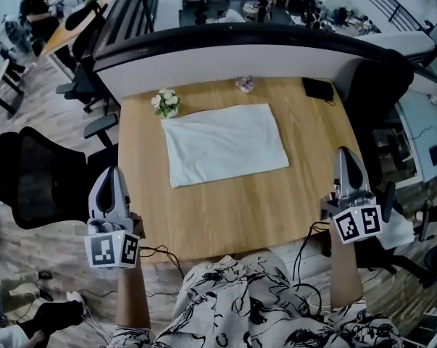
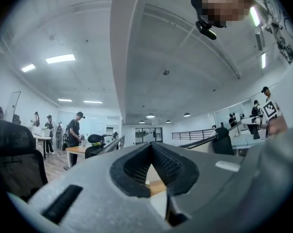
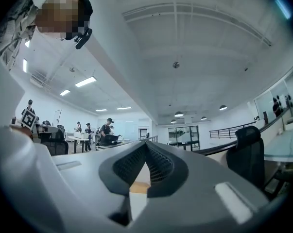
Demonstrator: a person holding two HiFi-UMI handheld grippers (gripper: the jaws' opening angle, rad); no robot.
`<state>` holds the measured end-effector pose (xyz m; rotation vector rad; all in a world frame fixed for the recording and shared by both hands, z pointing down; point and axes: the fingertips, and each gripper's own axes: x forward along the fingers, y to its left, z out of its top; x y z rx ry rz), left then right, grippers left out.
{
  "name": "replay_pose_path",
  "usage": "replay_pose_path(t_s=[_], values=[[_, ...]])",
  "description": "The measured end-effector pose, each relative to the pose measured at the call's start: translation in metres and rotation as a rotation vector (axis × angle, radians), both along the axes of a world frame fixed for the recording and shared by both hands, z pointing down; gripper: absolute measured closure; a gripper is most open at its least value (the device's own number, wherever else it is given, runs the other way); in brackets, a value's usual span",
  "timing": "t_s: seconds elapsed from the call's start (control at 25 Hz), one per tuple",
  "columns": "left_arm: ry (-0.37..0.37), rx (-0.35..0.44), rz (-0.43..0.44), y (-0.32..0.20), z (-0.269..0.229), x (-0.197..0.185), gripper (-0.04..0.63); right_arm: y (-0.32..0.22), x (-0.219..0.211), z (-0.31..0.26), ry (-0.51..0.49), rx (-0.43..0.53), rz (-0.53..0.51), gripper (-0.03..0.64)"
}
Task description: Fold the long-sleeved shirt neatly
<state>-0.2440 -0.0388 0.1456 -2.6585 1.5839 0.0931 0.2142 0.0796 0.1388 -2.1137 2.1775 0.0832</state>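
- Shirt [image 1: 224,143], white and long-sleeved, is seen folded into a flat rectangle. It is laid on the far half of the wooden surface [image 1: 276,209], set slightly askew to the edges.
- The shirt is touched by neither pair of tongs; both are held well apart from it, towards the near side.
- The left tongs [image 1: 111,174] are held just outside the left edge of the surface. In the left gripper view the left tongs [image 2: 151,147] are shown with their ribbed pads brought together at the tip. Nothing is clamped between them, and only a sliver of wood is seen through the gap lower down.
- The right tongs [image 1: 345,155] are held at the right edge of the surface. In the right gripper view the right tongs [image 3: 146,144] are likewise shown closed together on nothing.
- One container is seen: a small pot [image 1: 169,112] holding white flowers [image 1: 165,100]. It is placed just beside the far left corner of the shirt; whether it touches the cloth cannot be told, and the pot is largely covered by the blooms.
- A small pale purple object [image 1: 245,84] is placed at the far edge; what it is cannot be made out.
- A flat black item [image 1: 318,88] is laid near the far right corner.
- A black office chair [image 1: 30,176] is parked left of the surface.
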Motion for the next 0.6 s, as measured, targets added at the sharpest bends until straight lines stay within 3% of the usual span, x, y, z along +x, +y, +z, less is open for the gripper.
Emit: replay_pose_path(t_s=[0.24, 0.6], values=[[-0.033, 0.053, -0.053, 0.046, -0.012, 0.005, 0.591, 0.044, 0.022, -0.015, 0.002, 0.043, 0.018, 0.611], [-0.056, 0.054, -0.177, 0.116, -0.012, 0.004, 0.591, 0.107, 0.084, -0.002, -0.004, 0.033, 0.046, 0.612]])
